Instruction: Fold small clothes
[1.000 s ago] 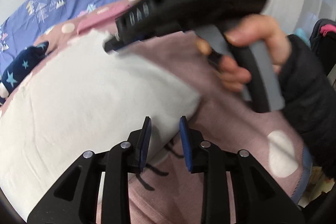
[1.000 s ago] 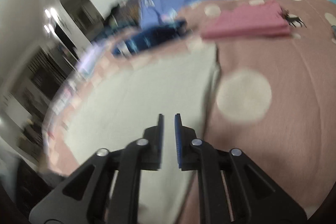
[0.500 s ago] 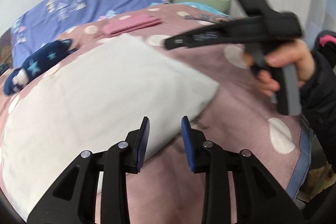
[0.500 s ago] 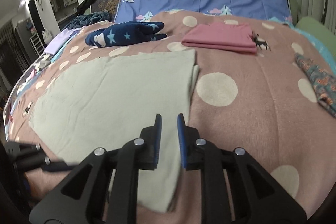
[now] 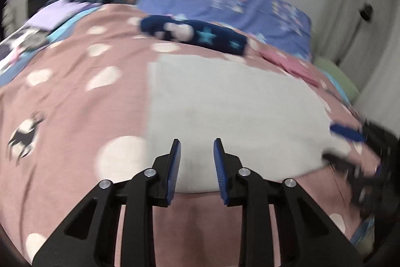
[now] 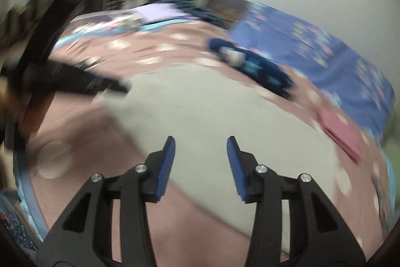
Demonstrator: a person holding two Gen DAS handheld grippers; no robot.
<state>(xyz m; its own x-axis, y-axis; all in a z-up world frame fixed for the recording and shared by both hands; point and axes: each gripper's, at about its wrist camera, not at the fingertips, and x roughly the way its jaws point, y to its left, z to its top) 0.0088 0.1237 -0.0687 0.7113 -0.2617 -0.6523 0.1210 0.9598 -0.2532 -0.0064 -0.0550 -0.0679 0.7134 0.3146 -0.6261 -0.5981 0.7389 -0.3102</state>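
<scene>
Your left gripper [image 5: 196, 154] hangs over the near edge of the pale grey cloth [image 5: 225, 101], jaws part open, having just narrowed slightly, nothing between them. The cloth lies flat on the pink spotted bedspread [image 5: 62, 104]. Your right gripper [image 6: 201, 153] has just been opening; its jaws stand apart, empty, above the same cloth.

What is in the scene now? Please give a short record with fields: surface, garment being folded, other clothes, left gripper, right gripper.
surface: pink dotted blanket on a bed
garment being folded: pale grey cloth, lying flat
other clothes: navy star garment beyond the cloth; folded pink garment to its right
left gripper: open, over the near edge of the cloth, holding nothing
right gripper: jaws have just been opening, nothing between them
</scene>
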